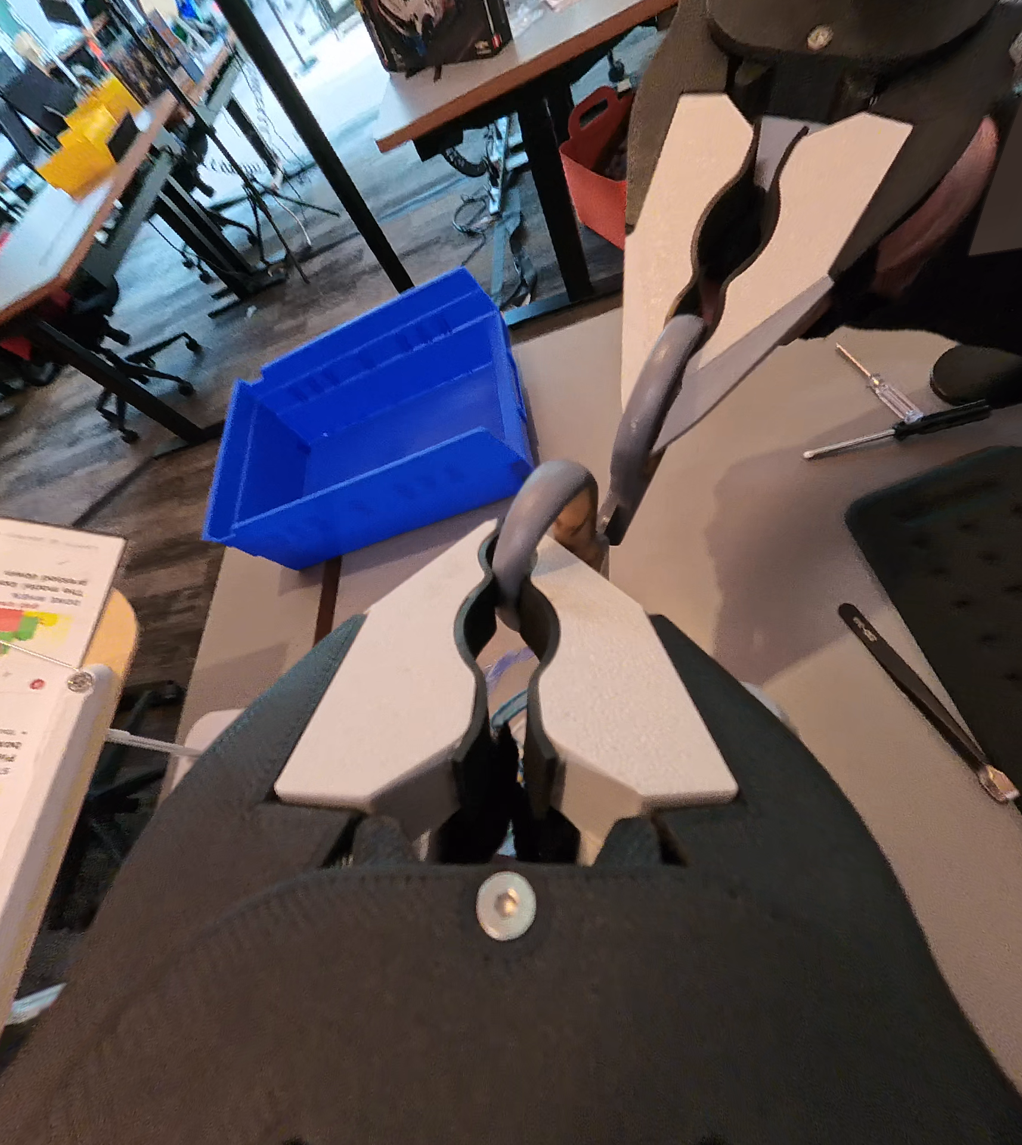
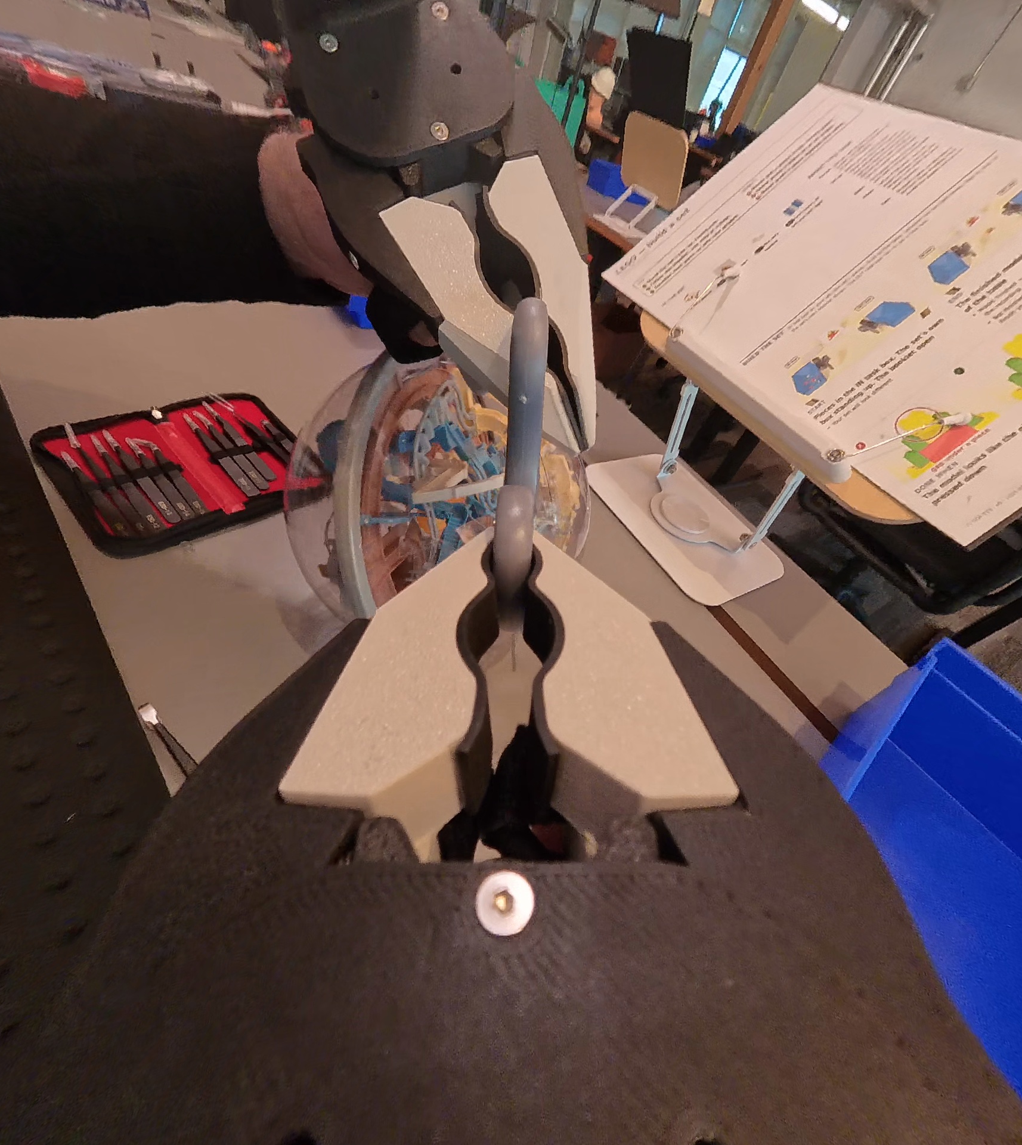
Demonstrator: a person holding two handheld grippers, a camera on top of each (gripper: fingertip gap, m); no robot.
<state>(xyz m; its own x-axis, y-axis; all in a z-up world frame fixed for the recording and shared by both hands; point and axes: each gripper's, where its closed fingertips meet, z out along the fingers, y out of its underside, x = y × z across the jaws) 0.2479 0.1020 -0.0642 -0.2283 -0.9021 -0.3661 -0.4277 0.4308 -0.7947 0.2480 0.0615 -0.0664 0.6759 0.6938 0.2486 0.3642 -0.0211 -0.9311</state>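
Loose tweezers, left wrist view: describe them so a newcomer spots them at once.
Start at the grey table and find the black perforated mat on its right side. Along the mat's left edge lie the loose tweezers, slim and black with a bare metal tip toward the camera. Unlike the screwdrivers farther back, they have no handle and taper to a point.

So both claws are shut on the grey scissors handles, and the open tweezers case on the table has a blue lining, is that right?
Not quite: the lining of the tweezers case is red, not blue, as the right wrist view shows. The rest holds: the left claw and the right claw are each shut on a grey handle loop of the scissors, and the case lies open on the table.
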